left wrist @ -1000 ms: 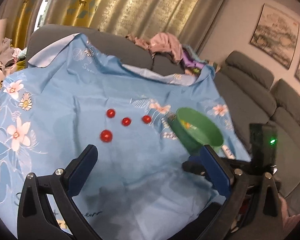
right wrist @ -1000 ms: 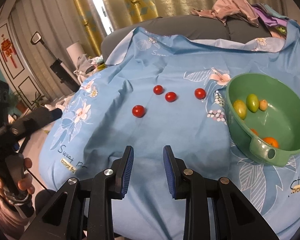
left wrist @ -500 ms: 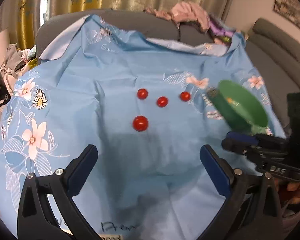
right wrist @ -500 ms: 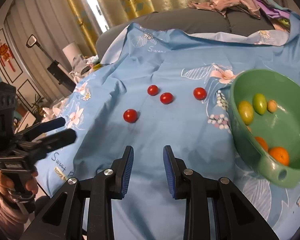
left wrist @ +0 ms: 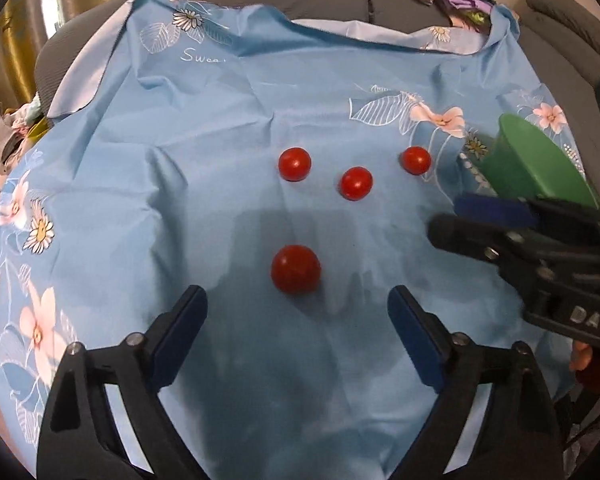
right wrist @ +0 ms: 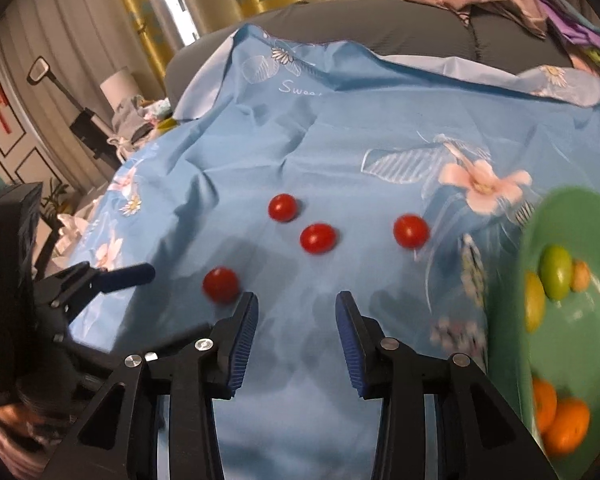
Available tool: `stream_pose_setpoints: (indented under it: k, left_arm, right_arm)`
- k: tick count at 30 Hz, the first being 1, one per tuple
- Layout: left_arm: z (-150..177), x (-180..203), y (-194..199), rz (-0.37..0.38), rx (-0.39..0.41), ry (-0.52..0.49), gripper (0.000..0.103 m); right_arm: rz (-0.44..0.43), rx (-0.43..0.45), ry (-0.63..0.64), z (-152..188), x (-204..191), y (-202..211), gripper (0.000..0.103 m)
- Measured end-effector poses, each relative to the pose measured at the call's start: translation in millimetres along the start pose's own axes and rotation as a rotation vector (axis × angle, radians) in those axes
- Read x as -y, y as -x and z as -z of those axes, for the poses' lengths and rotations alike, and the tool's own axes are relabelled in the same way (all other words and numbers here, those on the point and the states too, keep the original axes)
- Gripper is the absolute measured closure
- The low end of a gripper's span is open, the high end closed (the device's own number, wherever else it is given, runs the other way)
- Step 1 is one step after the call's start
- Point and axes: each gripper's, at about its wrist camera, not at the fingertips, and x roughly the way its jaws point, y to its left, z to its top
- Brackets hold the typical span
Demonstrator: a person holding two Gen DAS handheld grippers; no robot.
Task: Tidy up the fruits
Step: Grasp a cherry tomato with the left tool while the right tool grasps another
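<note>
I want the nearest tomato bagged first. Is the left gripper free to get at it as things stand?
Probably yes. The nearest red tomato lies alone on the blue cloth, just ahead of the left gripper, whose closing jaws are empty. The right gripper stays off to the side.

Readable text on the blue cloth and on one gripper.
White script reading "Swee", cut off by a fold, is printed on the blue floral cloth (left wrist: 204, 56), far beyond the fingertips. Pale letters "DAS" stand on the black body of the right gripper (left wrist: 456, 216), right of the left gripper's fingers.
</note>
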Motion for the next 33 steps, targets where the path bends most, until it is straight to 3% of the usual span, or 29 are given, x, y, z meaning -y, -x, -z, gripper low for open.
stream_pose_setpoints:
  k: [8,14,18,28,33]
  left_arm:
    - [-12,-4,-19,0.008,-0.015,-0.009,0.035]
    - [-14,-10,-29,0.029,-0.032,0.0,0.064]
    - [-14,-11,-35,0.033,-0.046,0.001,0.072]
    - [-14,-17,-35,0.068,-0.029,0.042,0.074]
    - [-13,-21,-34,0.085,-0.026,0.063,0.074]
  right_arm:
    - [0.038,-0.071,0.016,-19,5,-45,0.062]
    - [0.047,-0.105,0.055,-27,3,-65,0.062]
    - [0.046,-0.136,0.051,-34,4,-75,0.062]
    - [0.094,-0.146,0.105,-42,0,-83,0.062]
    - [0.122,-0.145,0.154,-42,-7,-84,0.07]
